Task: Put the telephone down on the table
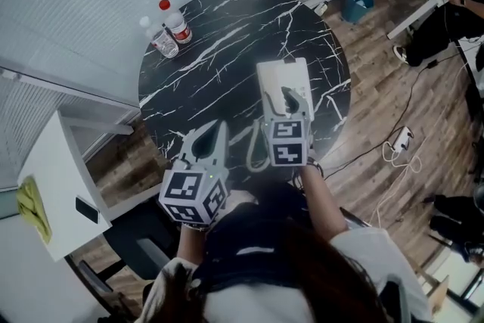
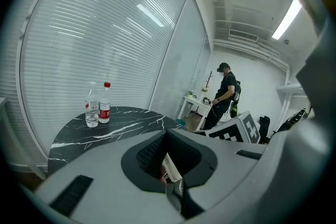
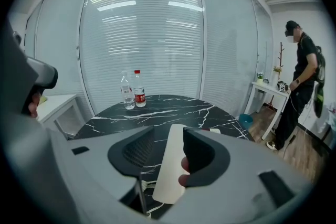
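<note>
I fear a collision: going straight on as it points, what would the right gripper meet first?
Probably the telephone base, with the handset between its jaws touching first; depth is unclear.

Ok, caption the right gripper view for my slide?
Right tool, jaws apart, straddles the white handset over the black marble table, two bottles beyond.

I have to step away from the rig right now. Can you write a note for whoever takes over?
Left gripper: fingers nearly together; something pale shows in the gap, cannot tell whether gripped.
Right gripper: open, with the white handset between its fingers.
Telephone: appears to rest on the black table near the person's edge, cord looping beside it.
Done: set-down, it seems.
Left: draw the right gripper back off the handset, probably.
</note>
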The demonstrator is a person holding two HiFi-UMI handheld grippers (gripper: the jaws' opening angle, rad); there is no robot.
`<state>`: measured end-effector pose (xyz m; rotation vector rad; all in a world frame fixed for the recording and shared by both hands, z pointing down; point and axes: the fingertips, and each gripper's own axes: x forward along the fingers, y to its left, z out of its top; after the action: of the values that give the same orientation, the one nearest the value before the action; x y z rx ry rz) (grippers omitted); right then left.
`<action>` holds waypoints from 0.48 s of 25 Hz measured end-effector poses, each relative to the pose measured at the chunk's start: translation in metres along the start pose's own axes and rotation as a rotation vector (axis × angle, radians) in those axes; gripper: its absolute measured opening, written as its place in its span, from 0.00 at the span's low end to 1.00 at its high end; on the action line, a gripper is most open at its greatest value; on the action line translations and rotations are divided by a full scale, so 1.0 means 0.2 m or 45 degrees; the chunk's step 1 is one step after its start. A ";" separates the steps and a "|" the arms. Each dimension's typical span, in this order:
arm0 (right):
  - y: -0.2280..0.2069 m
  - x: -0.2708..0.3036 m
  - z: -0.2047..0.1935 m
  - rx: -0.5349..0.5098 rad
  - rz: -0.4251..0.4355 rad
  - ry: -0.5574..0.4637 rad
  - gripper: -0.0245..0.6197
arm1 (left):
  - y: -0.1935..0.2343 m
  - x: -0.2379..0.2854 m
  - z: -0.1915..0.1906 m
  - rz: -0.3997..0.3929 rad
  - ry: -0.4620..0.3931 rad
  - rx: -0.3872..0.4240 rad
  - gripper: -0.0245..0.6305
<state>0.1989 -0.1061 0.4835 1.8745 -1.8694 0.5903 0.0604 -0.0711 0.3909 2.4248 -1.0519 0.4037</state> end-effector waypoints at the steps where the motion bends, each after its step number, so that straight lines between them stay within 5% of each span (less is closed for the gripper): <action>1: 0.00 0.02 -0.01 0.002 0.001 0.011 0.33 | 0.01 0.01 0.00 -0.001 0.007 -0.001 0.04; 12: -0.03 0.19 -0.14 0.007 0.008 0.117 0.38 | 0.06 0.13 -0.05 -0.007 0.086 -0.020 0.04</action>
<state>0.2056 -0.1209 0.5282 1.8140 -1.8177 0.6731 0.0673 -0.0893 0.4151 2.3823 -1.0157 0.4705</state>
